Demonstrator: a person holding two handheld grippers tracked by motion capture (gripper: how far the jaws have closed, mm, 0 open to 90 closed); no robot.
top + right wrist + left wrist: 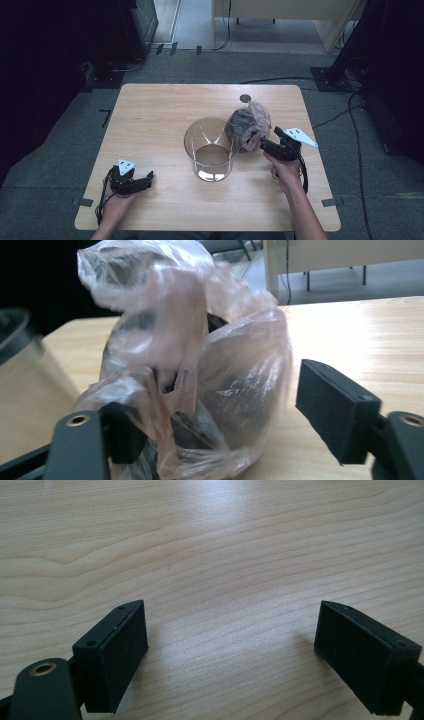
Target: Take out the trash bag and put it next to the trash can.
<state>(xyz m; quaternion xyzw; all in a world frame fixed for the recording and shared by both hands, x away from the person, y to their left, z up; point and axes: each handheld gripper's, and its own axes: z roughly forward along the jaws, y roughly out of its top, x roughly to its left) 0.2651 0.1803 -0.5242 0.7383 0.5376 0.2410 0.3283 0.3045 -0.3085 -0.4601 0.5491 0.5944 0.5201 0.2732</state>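
Plastic bag (250, 125) — thin, crinkled, pinkish and translucent, bunched around a dark rounded lump — stands right of centre on the pale wood-grain table (160, 107), its long axis roughly upright and its twisted, gathered top pointing up and slightly toward the upper right of the high view. It sits just beside a clear, round, straight-walled container (212, 148) at the middle of the frame; whether the two touch cannot be told. In the right gripper view the bag (190, 365) fills the left and centre, glossy folds catching the light, with the right gripper (215, 432) spread around its lower part: the left pad lies against the film, the right pad stands clear of it, so the bag is released rather than pinched. In the high view that gripper (265, 144) meets the bag from the lower right. The left gripper (230, 652) rests near the table's lower left corner (145, 180), its black, matte, rectangular pads wide apart over bare wood — nothing between them. No label or writing can be read.
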